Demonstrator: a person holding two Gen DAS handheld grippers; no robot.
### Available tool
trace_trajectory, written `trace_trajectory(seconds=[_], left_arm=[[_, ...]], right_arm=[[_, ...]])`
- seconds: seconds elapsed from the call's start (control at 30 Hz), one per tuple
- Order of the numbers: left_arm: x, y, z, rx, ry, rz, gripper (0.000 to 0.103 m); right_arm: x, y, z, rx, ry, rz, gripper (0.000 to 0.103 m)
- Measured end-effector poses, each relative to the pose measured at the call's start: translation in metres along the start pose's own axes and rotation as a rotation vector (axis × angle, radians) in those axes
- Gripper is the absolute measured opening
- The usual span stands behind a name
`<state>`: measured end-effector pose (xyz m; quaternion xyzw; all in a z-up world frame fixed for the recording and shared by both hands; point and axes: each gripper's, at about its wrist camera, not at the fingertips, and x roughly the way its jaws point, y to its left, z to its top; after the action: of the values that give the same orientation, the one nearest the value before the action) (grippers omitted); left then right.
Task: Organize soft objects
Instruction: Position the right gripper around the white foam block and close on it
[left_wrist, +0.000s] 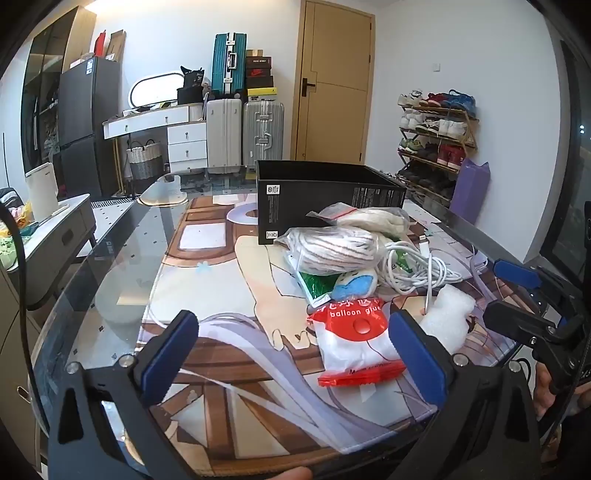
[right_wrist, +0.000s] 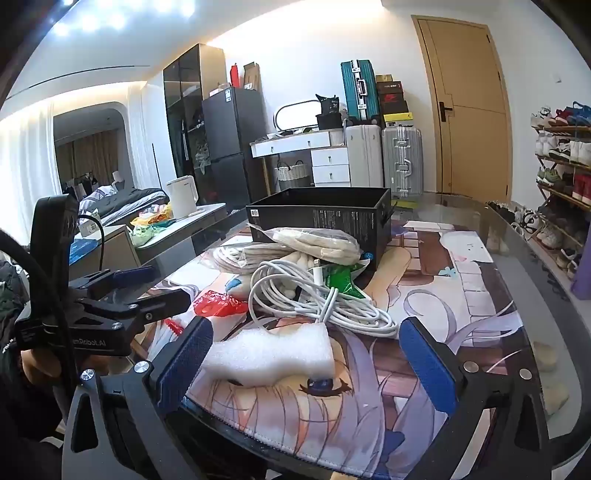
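- the white foam block (right_wrist: 269, 354) is lying on the printed mat (right_wrist: 424, 295) at the near edge of the pile, just ahead of the right claw (right_wrist: 306, 362) and a little to its left, its near-left end touching or almost touching the left finger pad (right_wrist: 184, 362).
- its long axis is running roughly left to right across that claw's mouth, the narrower end pointing left toward the pad and the blunt end pointing right toward the white cable (right_wrist: 325, 302), which is lying against its far edge.
- the right claw is sitting wide open and empty, with the block partly inside the gap; i judge this arm to be the nearer one for the foam.
- the left claw (left_wrist: 295, 354) is also gaping open and holding nothing; the red and white glue packet (left_wrist: 354, 343) is lying just inside its right finger, its long axis pointing away toward the pile.
- behind these, a bagged striped cloth (left_wrist: 332, 251) and a bagged cream cloth (left_wrist: 376, 218) are leaning against the open black box (left_wrist: 325, 192), which is standing farther back on the glass tabletop (left_wrist: 110, 258).
- a likely next move is closing on the foam across its short width.
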<state>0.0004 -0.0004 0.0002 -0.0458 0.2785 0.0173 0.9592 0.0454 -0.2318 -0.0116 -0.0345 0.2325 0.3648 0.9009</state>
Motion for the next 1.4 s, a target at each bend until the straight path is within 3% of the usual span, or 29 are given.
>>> trace_trajectory(seconds=[0.13,1.4], left_arm=[[0.0001,0.0000,-0.0001,0.001,-0.005,-0.001,0.103],[-0.0003,0.0033,-0.0002,0.000,-0.013,0.008,0.103]], right_arm=[[0.0024,0.0003,0.0019,-0.020,0.031,0.000,0.102],[0.0057,0.0074,-0.0049,-0.036,0.034,0.004,0.102]])
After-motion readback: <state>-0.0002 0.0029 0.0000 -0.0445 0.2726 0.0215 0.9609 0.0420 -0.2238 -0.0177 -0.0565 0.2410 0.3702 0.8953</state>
